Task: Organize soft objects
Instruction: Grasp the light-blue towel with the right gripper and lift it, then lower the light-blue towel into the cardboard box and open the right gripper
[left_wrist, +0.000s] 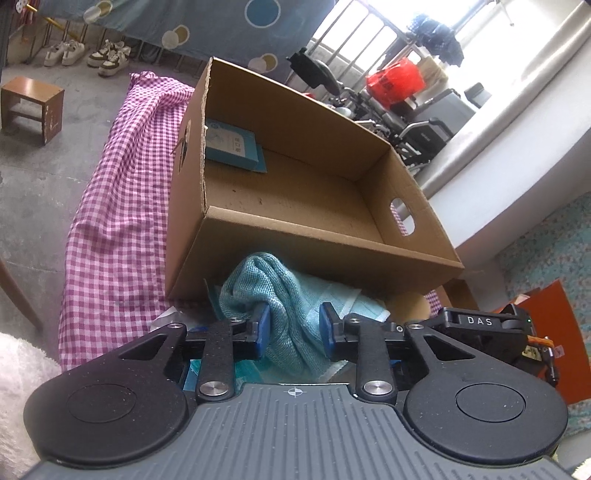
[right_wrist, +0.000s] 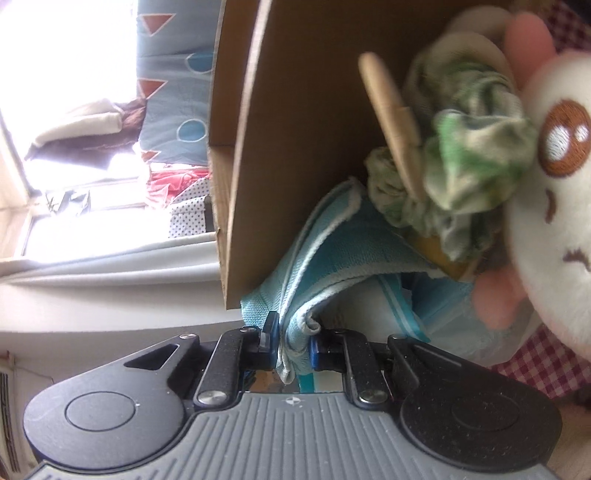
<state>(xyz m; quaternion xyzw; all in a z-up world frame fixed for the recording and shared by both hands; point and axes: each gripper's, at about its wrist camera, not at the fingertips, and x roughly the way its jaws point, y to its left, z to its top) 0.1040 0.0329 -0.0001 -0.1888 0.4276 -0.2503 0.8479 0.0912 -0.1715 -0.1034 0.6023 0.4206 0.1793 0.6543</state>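
Note:
A light blue towel (left_wrist: 284, 295) lies bunched against the near wall of an open cardboard box (left_wrist: 314, 243). My left gripper (left_wrist: 293, 325) is shut on a fold of the towel. My right gripper (right_wrist: 293, 341) is shut on another edge of the same towel (right_wrist: 332, 258), beside the box's outer wall (right_wrist: 295, 110). The right gripper's body shows at the right of the left wrist view (left_wrist: 480, 325). A green and white scrunchie (right_wrist: 461, 166) and a white plush toy (right_wrist: 554, 184) lie close to the right of the towel.
The box holds a blue packet (left_wrist: 232, 144) in its far left corner. It stands on a pink checked cloth (left_wrist: 118, 206). A wooden disc (right_wrist: 391, 122) leans by the scrunchie. A wooden stool (left_wrist: 31, 107), shoes and a wheelchair (left_wrist: 417, 125) are farther off.

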